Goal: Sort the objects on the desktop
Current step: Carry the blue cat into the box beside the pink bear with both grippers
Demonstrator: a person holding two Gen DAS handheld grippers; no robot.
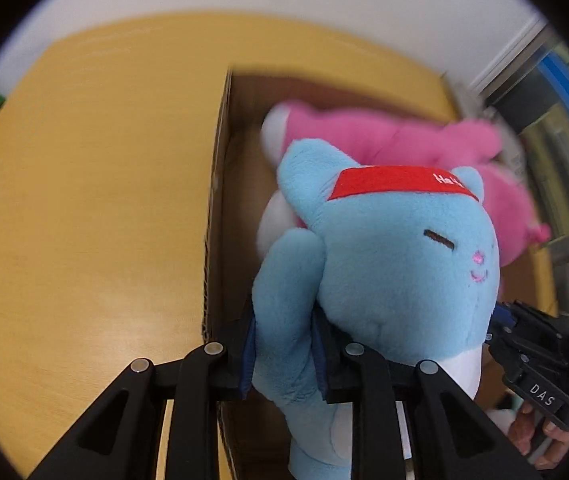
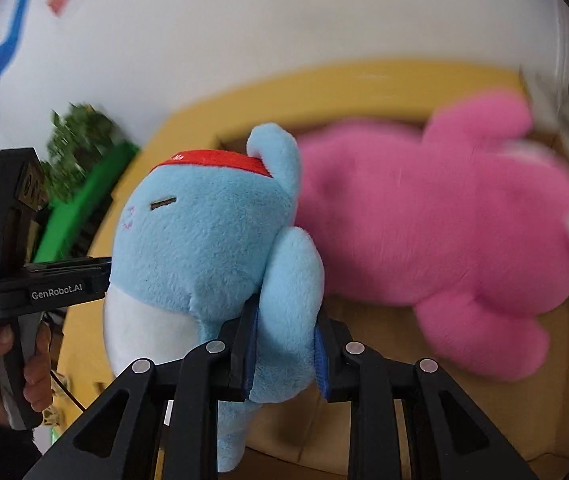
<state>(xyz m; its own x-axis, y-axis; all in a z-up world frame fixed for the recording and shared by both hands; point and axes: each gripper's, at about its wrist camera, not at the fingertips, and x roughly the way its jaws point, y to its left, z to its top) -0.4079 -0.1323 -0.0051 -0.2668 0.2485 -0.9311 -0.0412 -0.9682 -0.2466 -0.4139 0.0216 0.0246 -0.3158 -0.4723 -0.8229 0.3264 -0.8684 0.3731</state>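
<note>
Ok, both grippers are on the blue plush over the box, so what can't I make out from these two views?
- Cardboard box floor: hidden in both views by the blue plush and pink plush.
- Pink plush's face: motion-blurred, right wrist view.
- Blue plush's legs: cut off by the frame bottom and the left gripper and right gripper.

The blue plush toy (image 1: pixel 396 256) and pink plush toy (image 2: pixel 436 224) are showing fuzzy cloth. The box (image 1: pixel 220 208) is showing matt corrugated cardboard, the table (image 1: pixel 92 184) smooth, faintly glossy wood grain, the left tool (image 1: pixel 284 356) matt black plastic with shiny metal pins.
</note>
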